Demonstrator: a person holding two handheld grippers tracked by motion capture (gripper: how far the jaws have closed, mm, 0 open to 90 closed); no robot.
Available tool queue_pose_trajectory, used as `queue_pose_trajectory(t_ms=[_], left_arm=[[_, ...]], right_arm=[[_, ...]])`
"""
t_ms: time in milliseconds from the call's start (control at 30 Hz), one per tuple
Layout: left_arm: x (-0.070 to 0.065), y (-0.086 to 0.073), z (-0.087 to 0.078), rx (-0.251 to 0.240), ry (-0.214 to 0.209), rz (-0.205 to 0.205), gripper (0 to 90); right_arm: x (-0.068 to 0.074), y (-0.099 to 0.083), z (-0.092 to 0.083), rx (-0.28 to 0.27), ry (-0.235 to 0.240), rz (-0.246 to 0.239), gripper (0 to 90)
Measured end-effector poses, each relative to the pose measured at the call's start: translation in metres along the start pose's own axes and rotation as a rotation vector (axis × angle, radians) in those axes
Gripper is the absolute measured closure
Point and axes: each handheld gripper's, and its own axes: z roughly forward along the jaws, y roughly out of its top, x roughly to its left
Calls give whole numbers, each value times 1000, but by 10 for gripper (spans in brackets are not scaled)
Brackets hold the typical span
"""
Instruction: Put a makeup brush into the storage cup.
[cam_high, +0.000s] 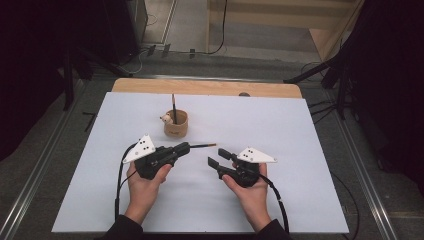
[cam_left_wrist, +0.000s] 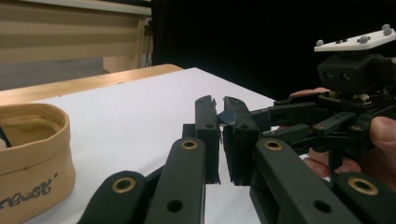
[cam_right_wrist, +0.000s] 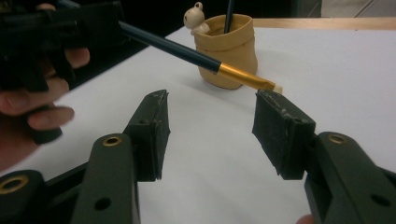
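Observation:
A dark blue pencil (cam_high: 202, 145) with a gold ferrule and pale eraser tip sticks out level to the right, and my left gripper (cam_high: 185, 148) is shut on it. In the left gripper view its jaws (cam_left_wrist: 222, 135) pinch the pencil's dark end (cam_left_wrist: 228, 117). My right gripper (cam_high: 215, 156) stands open just right of the pencil's free tip, touching nothing. In the right gripper view the pencil (cam_right_wrist: 187, 50) crosses above the spread jaws (cam_right_wrist: 210, 121), its eraser end just over the right pad. A tan fabric cup (cam_high: 176, 125) behind holds another upright pencil (cam_high: 174, 107).
A small pale bear figure (cam_right_wrist: 195, 18) hangs on the cup's (cam_right_wrist: 229, 51) rim. The white sheet (cam_high: 300, 190) covers a wooden table whose far edge (cam_high: 210, 87) shows bare. Dark stands and cables lie on the floor beyond.

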Motion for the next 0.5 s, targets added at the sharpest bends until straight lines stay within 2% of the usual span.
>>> queue_pose_trajectory(t_ms=[67, 133, 200, 300, 500], left_arm=[[-1, -1, 1, -8, 6, 6, 857], [-1, -1, 1, -12, 16, 16, 857], [-2, -2, 2, -18, 15, 25, 857], [-3, -3, 2, -30, 22, 34, 858], [-4, -3, 2, -46, 34, 42, 858]], right_arm=[[1, 0, 1, -12, -11, 29, 435], [4, -1, 3, -22, -33, 55, 369], [7, -3, 5, -40, -44, 77, 351], [10, -4, 7, -59, -34, 116, 319], [9, -2, 8, -95, -13, 239, 306]])
